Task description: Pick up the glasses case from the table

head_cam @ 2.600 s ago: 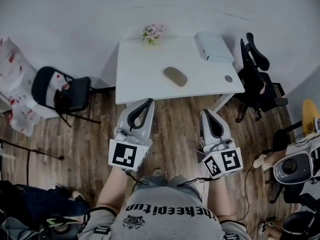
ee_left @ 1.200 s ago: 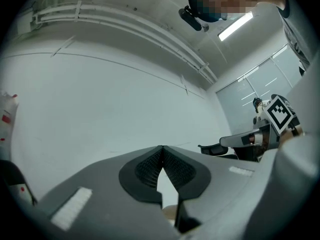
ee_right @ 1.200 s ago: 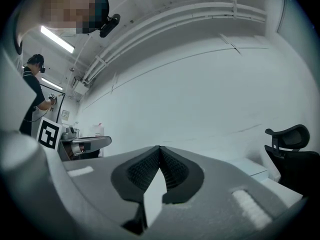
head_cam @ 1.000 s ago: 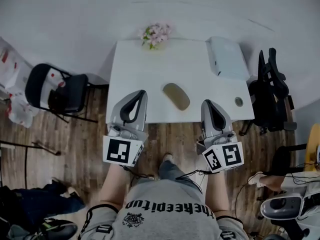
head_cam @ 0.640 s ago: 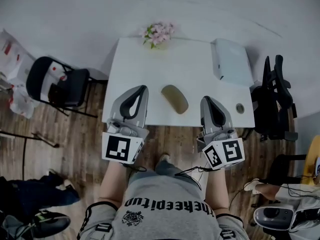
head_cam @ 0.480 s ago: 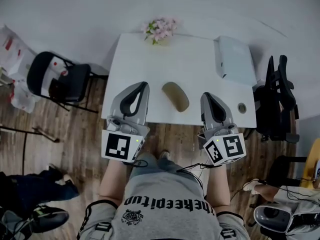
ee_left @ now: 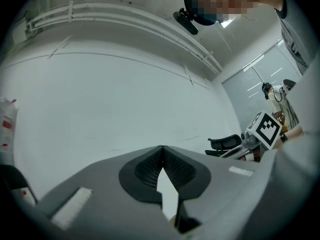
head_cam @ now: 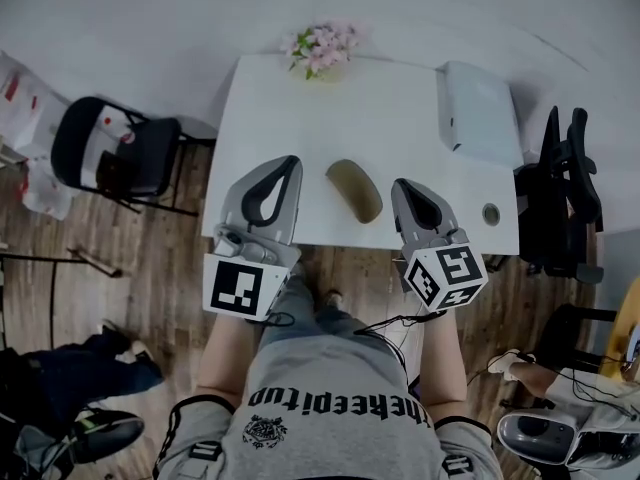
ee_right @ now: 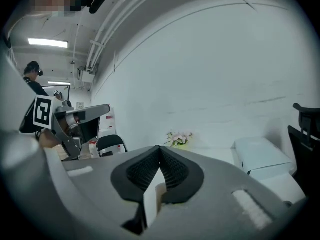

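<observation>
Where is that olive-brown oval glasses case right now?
In the head view, the olive-brown oval glasses case lies near the front edge of the white table, between the left gripper and the right gripper.

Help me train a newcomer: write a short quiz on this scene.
1. True or false: the right claw grips the case.
2. What stands at the table's far edge? A flowers; B mug; C laptop.
3. Fill in: in the head view, the case lies ___ the left claw and the right claw.
Key: 1 false, it is shut on nothing; 2 A; 3 between.
</observation>
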Tool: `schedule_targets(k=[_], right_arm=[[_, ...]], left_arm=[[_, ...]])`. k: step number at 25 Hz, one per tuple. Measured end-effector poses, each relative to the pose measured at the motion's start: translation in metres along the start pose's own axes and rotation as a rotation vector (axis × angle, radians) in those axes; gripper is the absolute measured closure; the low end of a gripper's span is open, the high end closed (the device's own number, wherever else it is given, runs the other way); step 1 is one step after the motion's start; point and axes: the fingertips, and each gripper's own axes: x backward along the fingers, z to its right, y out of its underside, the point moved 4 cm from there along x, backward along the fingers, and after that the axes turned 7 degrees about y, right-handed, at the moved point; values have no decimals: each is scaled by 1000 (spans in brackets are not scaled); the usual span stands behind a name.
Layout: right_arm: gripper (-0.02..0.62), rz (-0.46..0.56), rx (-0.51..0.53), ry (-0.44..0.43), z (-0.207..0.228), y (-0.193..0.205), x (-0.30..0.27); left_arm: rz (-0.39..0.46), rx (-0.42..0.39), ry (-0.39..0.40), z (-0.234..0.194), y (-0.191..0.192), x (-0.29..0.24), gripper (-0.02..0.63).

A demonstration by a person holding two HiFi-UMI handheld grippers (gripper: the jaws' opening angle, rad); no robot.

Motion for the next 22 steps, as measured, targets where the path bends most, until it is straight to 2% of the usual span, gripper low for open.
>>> schedule_targets(k=[6,14,17,22], right_arm=[[591,-103,3,16,8,18,-27],[536,-230,3,29,10,49,-55],[496,-281,8,15,5,61,-63],[392,-370,23,-23,-3,80,-75]], left_arm=[[-14,14,34,-18,10,-18,586],[-46,44,86,-40,29,-34,586],[-51,58,103,-48,34,-38,586],[-55,76,136,-56,42,-46,586]])
